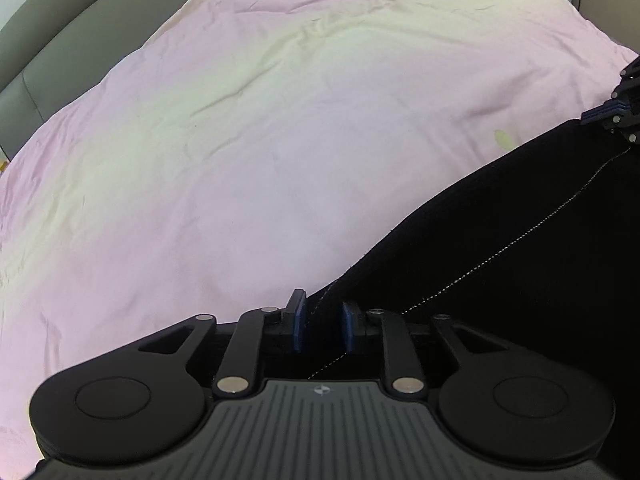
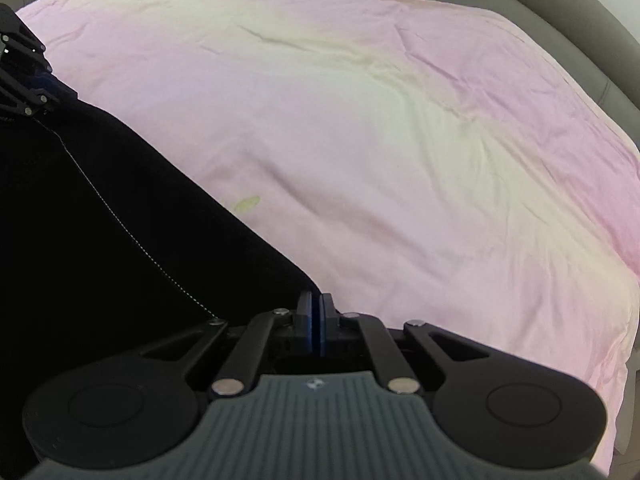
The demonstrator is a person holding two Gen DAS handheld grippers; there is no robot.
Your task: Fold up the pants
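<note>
Black pants [image 1: 520, 232] with a white stitched seam hang stretched between my two grippers above a pink bed cover. In the left wrist view my left gripper [image 1: 323, 322] holds a thick fold of the pants' edge between its blue pads. My right gripper [image 1: 612, 114] shows at the far right, shut on the other corner. In the right wrist view the pants [image 2: 100, 240] fill the left side. My right gripper [image 2: 318, 320] has its blue pads pressed together on the pants' edge. My left gripper [image 2: 30, 80] shows at the upper left.
The pink bed cover [image 1: 240, 140] is wrinkled and spreads under everything; it also fills the right wrist view [image 2: 400, 140]. A small yellow-green mark [image 2: 246, 203] lies on it by the pants. A grey padded headboard [image 1: 60, 28] curves along the far edge.
</note>
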